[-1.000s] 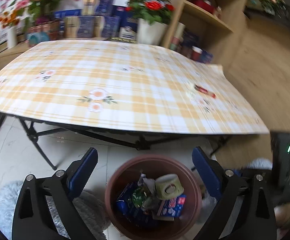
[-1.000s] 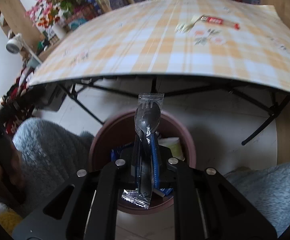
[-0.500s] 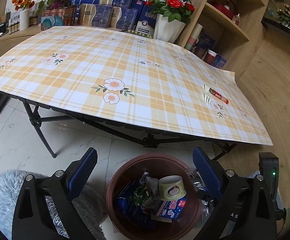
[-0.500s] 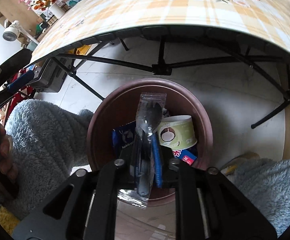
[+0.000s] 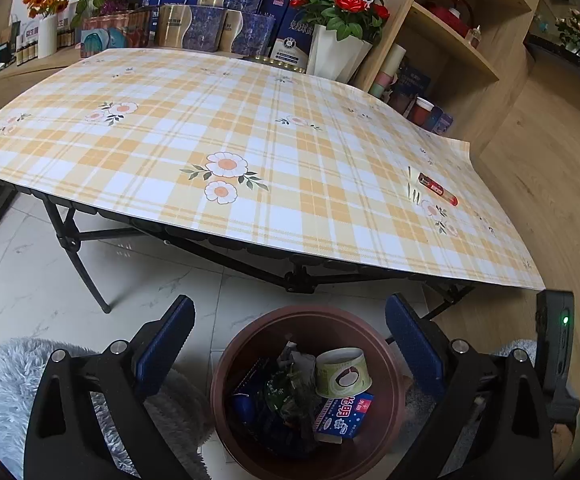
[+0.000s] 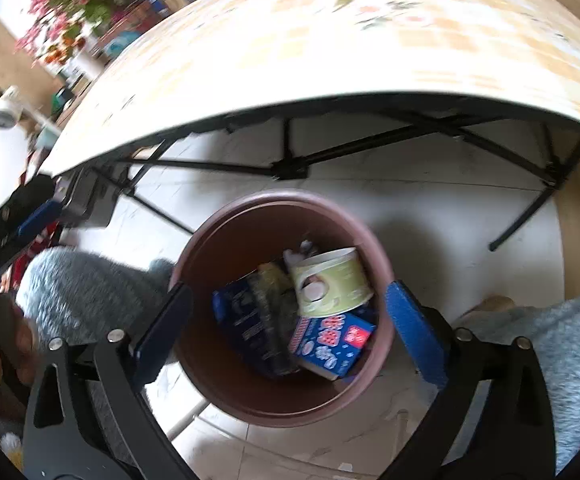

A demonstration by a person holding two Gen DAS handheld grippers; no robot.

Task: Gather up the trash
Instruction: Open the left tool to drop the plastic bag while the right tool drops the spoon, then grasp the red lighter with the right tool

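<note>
Gone from between my right fingers is the wrapped black spoon that I was pinching a second ago: my right gripper (image 6: 285, 320) has just been opening, its jaws now stand wide with nothing between them, and I cannot pick the spoon out with certainty among the blurred dark things below. My blue pads (image 6: 410, 328) frame the brown bin (image 6: 225, 380), which stands on the pale tiled floor in front of the folding table. Inside it lie a pale green paper cup (image 6: 330, 284) on its side, a red and blue carton (image 6: 330, 340) just beneath the cup, and a dark blue packet (image 6: 241, 320) beside them.

My left gripper (image 5: 285, 340) hangs over the same bin (image 5: 390, 360) with its jaws wide and bare, the cup (image 5: 342, 372) and carton (image 5: 342, 416) showing between its fingers. Beyond, on the yellow checked tablecloth (image 5: 249, 128), a red wrapped stick (image 5: 438, 190) lies near the right end, well apart from the bin. Behind the table stand a white vase of red roses (image 5: 338, 56) and stacked blue boxes (image 5: 209, 28). Grey fluffy fabric (image 6: 562, 360) shows at both sides of the bin.
</note>
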